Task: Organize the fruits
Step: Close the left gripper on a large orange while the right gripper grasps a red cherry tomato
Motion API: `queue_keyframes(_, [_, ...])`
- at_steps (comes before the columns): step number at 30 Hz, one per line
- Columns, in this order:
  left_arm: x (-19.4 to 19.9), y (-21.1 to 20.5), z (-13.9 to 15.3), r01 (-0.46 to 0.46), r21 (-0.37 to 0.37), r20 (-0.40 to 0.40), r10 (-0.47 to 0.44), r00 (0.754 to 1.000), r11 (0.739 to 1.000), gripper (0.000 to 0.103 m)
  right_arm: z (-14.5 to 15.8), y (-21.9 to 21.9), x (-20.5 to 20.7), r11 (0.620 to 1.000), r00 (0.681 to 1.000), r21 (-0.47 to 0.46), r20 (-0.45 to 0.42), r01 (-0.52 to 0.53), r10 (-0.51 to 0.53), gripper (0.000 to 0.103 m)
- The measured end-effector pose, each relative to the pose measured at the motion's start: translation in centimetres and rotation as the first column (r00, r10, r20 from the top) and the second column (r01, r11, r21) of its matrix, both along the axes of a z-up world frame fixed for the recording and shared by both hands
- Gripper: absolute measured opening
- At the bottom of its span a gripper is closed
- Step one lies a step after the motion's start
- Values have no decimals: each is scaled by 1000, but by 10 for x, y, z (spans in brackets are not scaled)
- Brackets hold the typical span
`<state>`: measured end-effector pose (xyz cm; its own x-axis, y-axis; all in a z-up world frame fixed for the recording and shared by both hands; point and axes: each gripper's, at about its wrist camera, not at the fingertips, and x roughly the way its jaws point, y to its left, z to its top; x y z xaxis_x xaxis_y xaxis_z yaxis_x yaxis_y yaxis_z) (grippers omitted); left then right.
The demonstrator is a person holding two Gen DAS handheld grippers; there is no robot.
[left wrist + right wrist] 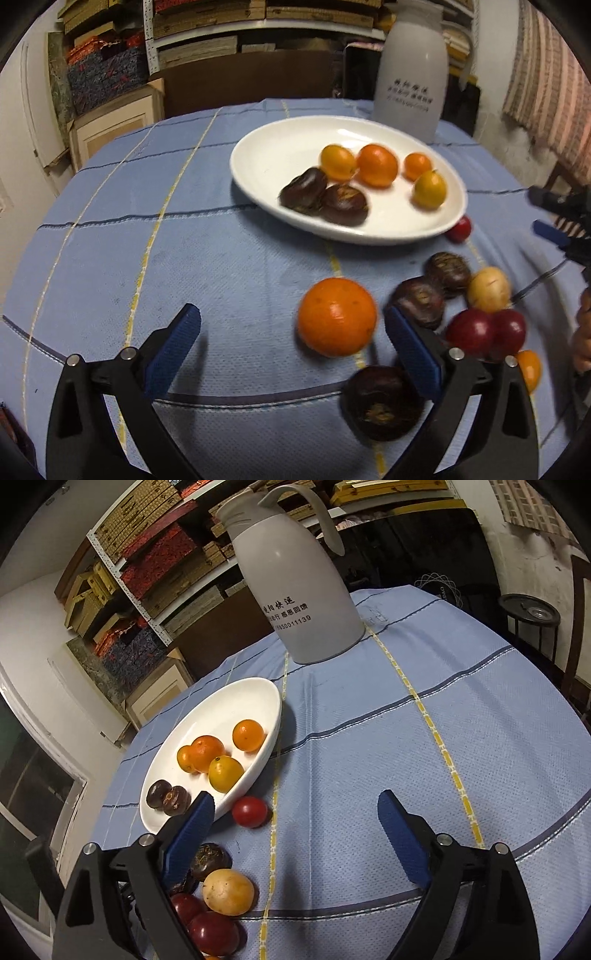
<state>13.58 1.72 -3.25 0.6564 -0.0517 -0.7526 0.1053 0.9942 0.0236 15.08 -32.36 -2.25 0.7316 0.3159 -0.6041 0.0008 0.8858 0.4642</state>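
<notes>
Two grippers, one in each of my hands, hover over a table under a blue checked cloth point(155, 240), and both have their blue-padded fingers spread wide with nothing between them. My landmark is the white oval plate point(280, 147): it already carries four small orange and yellow citrus fruits and two dark chestnuts point(325, 197). My left gripper point(291, 343) hangs nearer to me than the plate, with a large orange point(337, 316) sitting on the cloth between its open fingers, much closer to the right finger than the left. Beside that orange, farther from the plate's left end, lies a loose cluster of dark chestnuts, a pale yellow fruit point(488, 289) and red fruits point(471, 329), several touching one another. One red fruit point(249, 811) rests just beside the plate's near rim. My right gripper point(295, 827) hovers over bare cloth on the side of that red fruit away from the plate. As I judge it, the main risk is an off-centre squeeze: the right finger would reach the orange first and roll it away, or nudge the chestnut point(419, 301) just behind it, scattering the cluster toward the table edge. The left view is blurred, so exact gaps are uncertain.
</notes>
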Motion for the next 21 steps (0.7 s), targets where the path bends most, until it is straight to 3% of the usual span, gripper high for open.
queue_keyframes(7, [0, 23, 5, -40, -33, 34, 41, 999, 999, 99, 2, 2, -2, 1000, 1000, -21, 13, -6, 6, 91])
queue_keyframes(11, [4, 16, -1, -1, -42, 2, 1, 1000, 999, 99, 0, 12, 0, 997, 998, -38, 11, -64, 65, 91])
queue_keyframes(14, [2, 5, -2, 23, 4, 5, -23, 1000, 1000, 99, -2, 22, 3, 992, 993, -50, 1, -119, 119, 78])
queue_keyframes(17, [4, 6, -4, 21, -7, -8, -21, 1000, 1000, 99, -6, 34, 6, 982, 985, -85, -14, -170, 169, 62])
queue_keyframes(21, [7, 7, -6, 17, -18, -22, -17, 1000, 1000, 99, -9, 54, 8, 954, 978, -221, -11, -203, 206, 58])
